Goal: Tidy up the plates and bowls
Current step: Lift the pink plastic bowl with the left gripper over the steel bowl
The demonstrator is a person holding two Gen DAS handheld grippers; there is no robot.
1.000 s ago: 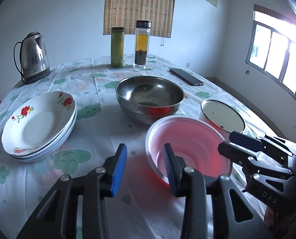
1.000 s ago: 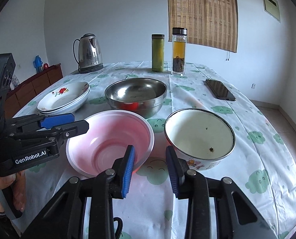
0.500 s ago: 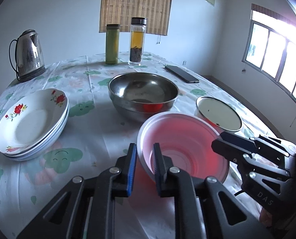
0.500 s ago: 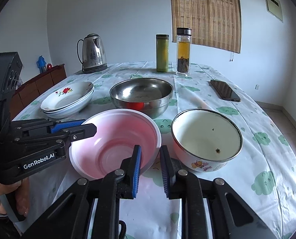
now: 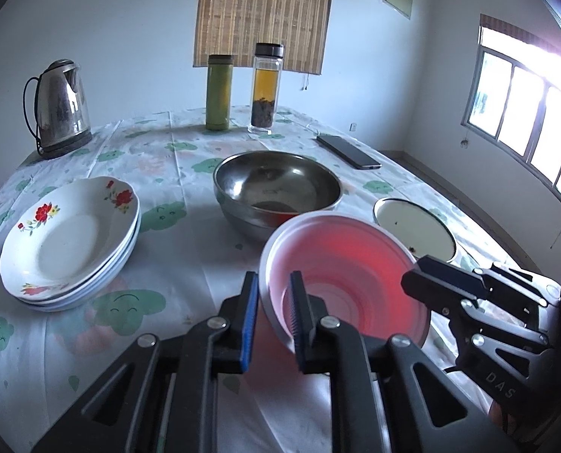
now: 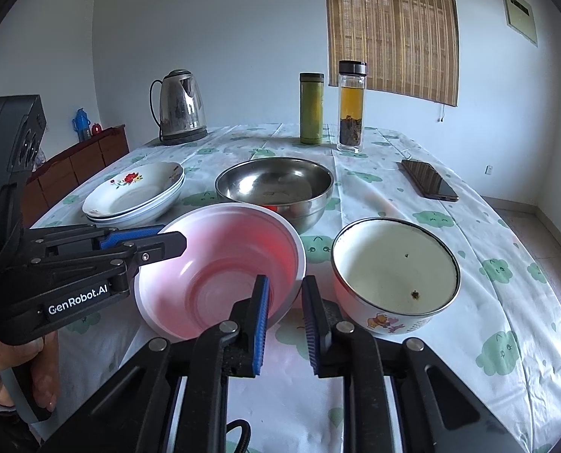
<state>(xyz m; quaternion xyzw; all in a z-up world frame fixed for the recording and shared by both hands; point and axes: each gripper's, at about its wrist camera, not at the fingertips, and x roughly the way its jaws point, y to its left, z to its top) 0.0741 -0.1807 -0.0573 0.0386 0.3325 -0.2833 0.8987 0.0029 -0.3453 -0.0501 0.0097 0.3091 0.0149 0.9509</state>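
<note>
Pale walls (image 5: 110, 19), bamboo blind (image 5: 261, 11), bright window (image 5: 526, 105).

From my seat I see a pink plastic bowl (image 6: 220, 264) with a white rim, its inside glowing red toward one wall. The round enamel bowl (image 6: 395, 271) is cream inside with a dark rim and a cartoon bear print on its pink-white outside. The stacked white plates (image 5: 69, 241) carry red flowers with green leaves. The steel bowl (image 5: 276, 188) is plain silver-grey. My tablecloth (image 6: 507, 302) is white with green smiling clouds and faint peach blotches. Both grippers are black with blue pads (image 5: 249, 317). The slim flask (image 6: 311, 108) is olive green, the glass bottle (image 6: 351, 105) holds amber liquid over dark leaves, and the kettle (image 5: 59, 107) is shiny chrome.
</note>
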